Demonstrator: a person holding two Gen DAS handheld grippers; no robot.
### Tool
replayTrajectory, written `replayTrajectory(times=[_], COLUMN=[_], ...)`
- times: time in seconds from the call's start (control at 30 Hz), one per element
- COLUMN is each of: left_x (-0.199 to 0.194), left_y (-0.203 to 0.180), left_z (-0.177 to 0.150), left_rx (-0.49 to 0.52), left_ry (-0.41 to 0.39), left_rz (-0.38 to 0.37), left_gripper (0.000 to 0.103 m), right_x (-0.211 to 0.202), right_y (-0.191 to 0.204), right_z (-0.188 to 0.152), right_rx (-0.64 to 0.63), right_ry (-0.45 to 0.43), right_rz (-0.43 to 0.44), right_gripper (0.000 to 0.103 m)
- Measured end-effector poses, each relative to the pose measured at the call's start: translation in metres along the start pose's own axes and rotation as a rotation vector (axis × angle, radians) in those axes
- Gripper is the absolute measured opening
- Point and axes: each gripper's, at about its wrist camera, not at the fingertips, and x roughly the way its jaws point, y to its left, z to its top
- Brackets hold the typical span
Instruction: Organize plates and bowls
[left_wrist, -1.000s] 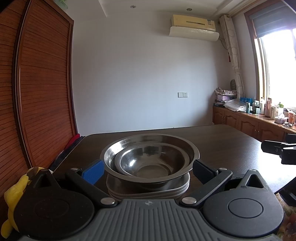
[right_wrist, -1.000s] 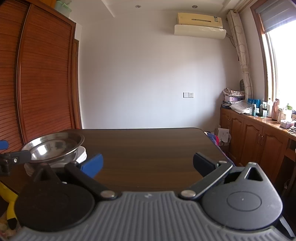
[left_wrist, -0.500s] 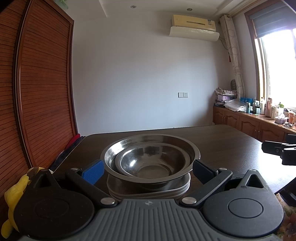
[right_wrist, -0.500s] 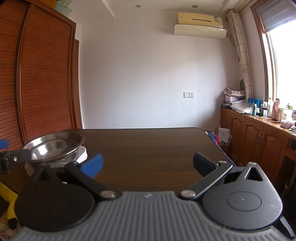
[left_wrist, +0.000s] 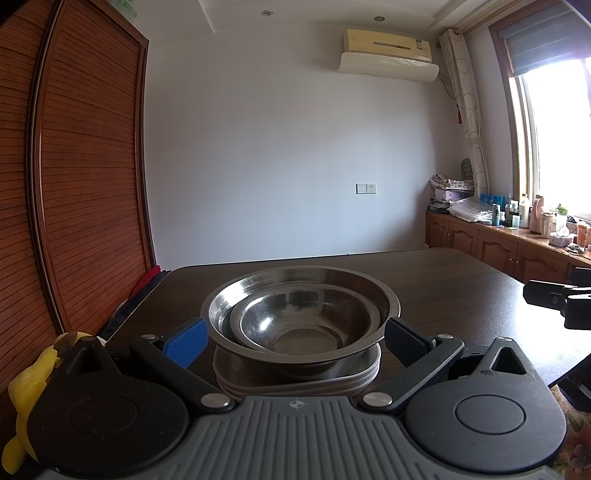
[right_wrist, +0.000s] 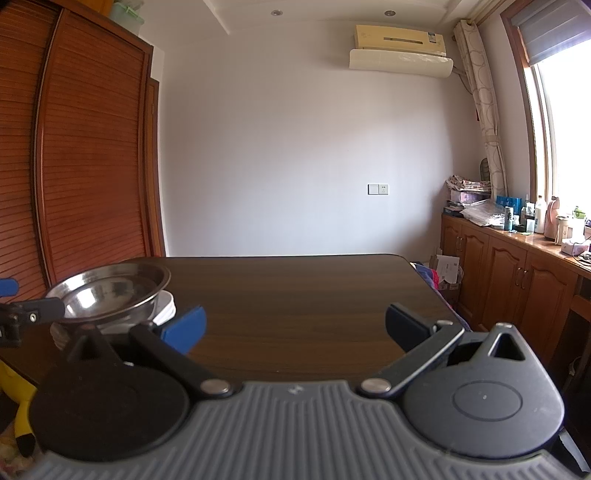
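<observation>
Steel bowls (left_wrist: 301, 317) x2 nested on plate stack (left_wrist: 295, 376), wood table (left_wrist: 443, 288), both grippers' fingers (left_wrist: 184, 338) spread, empty.

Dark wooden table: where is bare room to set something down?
The dark wooden table is bare from the stack to its right edge and far edge. Crowded: the near left corner, where nested steel bowls sit on white plates, open left gripper straddling them.

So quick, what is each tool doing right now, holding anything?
Left tool: open, its fingers either side of the bowls, gripping nothing.
Right tool: open, empty, over the table.
</observation>
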Motion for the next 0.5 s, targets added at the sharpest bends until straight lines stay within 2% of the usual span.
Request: replayTrajectory(times=[0.5], left_x=[0.0002], left_y=[0.0001], left_z=[-0.0007], left_rx=[0.001], left_ry=[0.004], left_rz=[0.001], left_gripper=[0.103], right_x=[0.0004], right_y=[0.0006], right_z=[-0.0003], right_rx=[0.002], right_ry=[0.002], right_rz=[0.0], right_gripper=[0.103])
